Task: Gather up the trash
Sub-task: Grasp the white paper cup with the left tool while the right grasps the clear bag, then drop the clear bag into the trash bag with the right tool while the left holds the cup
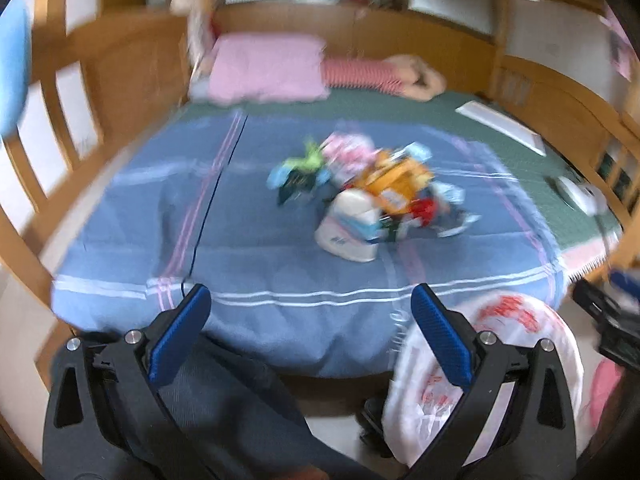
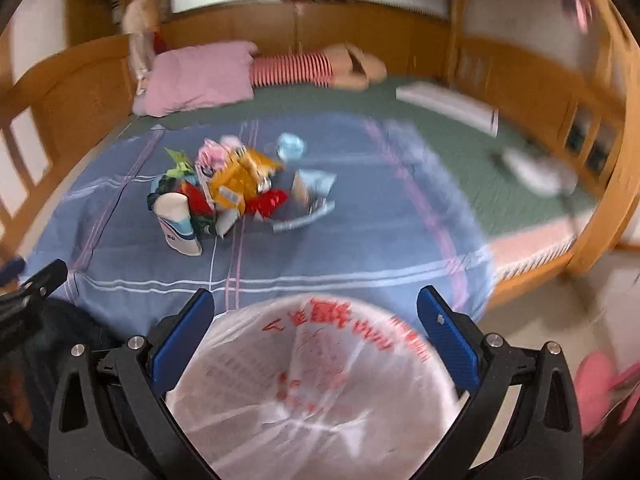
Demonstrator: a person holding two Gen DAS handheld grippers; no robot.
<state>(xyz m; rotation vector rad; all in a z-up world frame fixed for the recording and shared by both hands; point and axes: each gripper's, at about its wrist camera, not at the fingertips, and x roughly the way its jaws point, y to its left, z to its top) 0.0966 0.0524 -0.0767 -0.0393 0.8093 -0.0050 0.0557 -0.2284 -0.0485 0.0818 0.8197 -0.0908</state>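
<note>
Wooden rails ring the bed [image 1: 120,208], and the trash pile [image 1: 372,188] sits mid-blanket, well ahead of both grippers. Left gripper [image 1: 310,312] gapes with nothing in it near the foot edge, the pile ahead and rightward; right gripper [image 2: 316,316], also spread, hangs over the bag [image 2: 312,392], the pile ahead-left. Neither looks clearly nearer.

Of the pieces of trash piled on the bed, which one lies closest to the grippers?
The white cup with the teal stripe, lying on its side at the near edge of the pile. The orange wrapper and the other wrappers sit behind it.
</note>
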